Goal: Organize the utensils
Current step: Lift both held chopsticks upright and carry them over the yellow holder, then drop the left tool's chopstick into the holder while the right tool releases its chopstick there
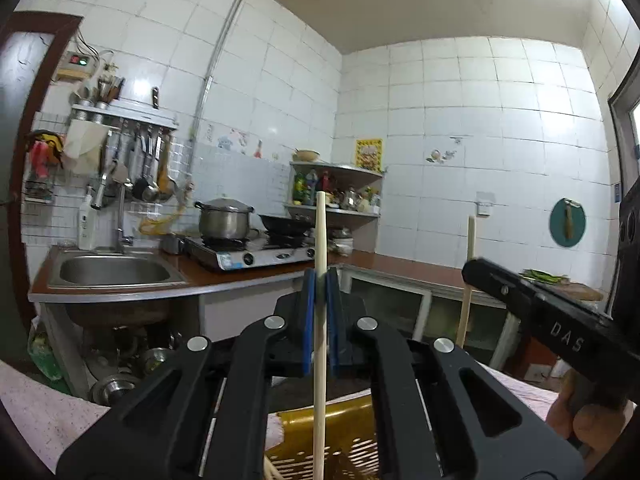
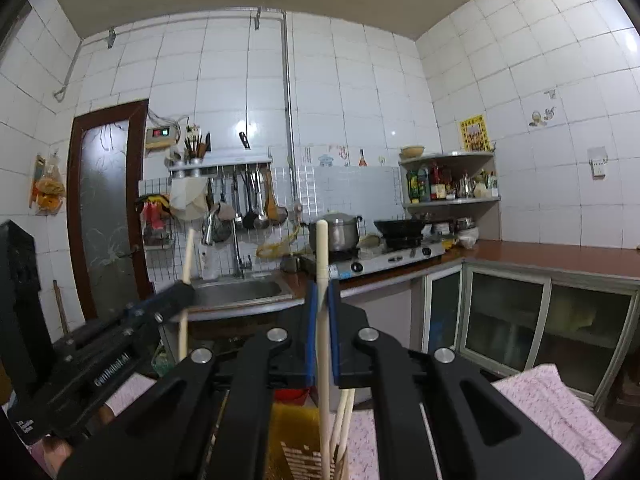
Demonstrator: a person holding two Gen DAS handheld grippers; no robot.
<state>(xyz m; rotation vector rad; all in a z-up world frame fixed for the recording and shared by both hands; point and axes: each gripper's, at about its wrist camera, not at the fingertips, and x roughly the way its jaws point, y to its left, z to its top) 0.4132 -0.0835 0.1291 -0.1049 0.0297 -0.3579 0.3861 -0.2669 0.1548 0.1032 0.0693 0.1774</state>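
The left gripper [image 1: 320,280] is clamped on one pale chopstick [image 1: 320,240], held upright with its lower end hanging over the yellow slotted basket [image 1: 320,440] on the pink cloth [image 1: 60,412]. To its right, the right gripper [image 2: 322,292] is likewise clamped on a second chopstick [image 2: 322,248], also upright; more chopsticks [image 2: 344,420] rest in the basket below it. Judging by this, the pair is mid-carry: keep both sticks vertical, grips firm, and the two tools apart so the ends don't knock.

Bright, even light, glare on wall tiles [image 1: 140,84] (edges bend fisheye-style).
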